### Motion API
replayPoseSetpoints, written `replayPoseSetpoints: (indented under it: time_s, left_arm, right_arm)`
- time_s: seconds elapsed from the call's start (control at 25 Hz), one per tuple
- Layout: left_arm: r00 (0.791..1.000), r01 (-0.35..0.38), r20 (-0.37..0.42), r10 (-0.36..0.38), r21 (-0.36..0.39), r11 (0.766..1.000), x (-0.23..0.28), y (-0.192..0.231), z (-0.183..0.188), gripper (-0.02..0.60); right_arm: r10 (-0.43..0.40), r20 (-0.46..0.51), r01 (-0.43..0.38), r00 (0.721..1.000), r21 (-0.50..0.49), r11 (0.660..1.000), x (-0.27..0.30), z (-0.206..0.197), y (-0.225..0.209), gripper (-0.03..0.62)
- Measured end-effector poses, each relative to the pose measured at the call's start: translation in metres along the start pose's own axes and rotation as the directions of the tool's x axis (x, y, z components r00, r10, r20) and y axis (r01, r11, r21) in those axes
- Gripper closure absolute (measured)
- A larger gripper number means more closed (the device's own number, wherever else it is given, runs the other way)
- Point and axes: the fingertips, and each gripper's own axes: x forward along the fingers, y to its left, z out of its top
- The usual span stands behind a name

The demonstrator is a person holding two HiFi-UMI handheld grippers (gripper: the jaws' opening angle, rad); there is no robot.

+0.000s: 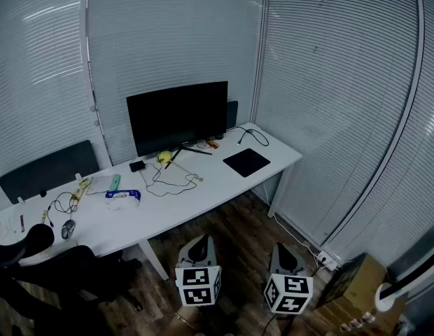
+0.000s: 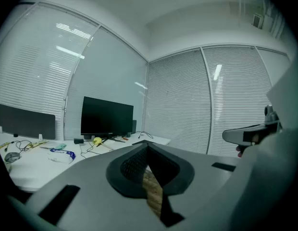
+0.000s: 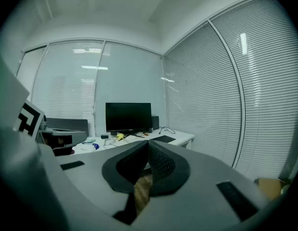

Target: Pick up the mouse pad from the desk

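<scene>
Now | mouse pad [image 1: 246,162] flat on desk [image 1: 215,191] | packet [image 1: 122,199] print unreadable

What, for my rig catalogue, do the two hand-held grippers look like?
Both look alike: the left hand-held gripper and right hand-held gripper have pale grey moulded bodies, black mesh-textured jaw pads, and each a white cube bearing black square markers. No cables, hands or sleeves show.

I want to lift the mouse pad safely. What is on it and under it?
Nothing lies on the mouse pad; its black top is bare. A black cable loops behind it, apart. It lies flat on the white desk; anything beneath is covered.
</scene>
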Motion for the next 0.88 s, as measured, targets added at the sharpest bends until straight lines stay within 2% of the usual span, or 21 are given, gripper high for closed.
replayPoseSetpoints:
  time_s: [0.44,0.88]
  left_arm:
    - [1.000,-0.007,-0.013,0.007,0.003,1.000,0.010,-0.013,-0.004,0.575]
    - [1.000,-0.016,-0.018,0.017,0.039,0.999,0.039,-0.050,-0.008,0.574]
  right_arm:
    - [0.027,0.001,-0.027,1.000,0.030,0.999,0.008,-0.003,-0.013,0.560]
    - [0.050,-0.026,-0.050,0.998,0.026,0.998,0.016,-0.007,-0.056,0.560]
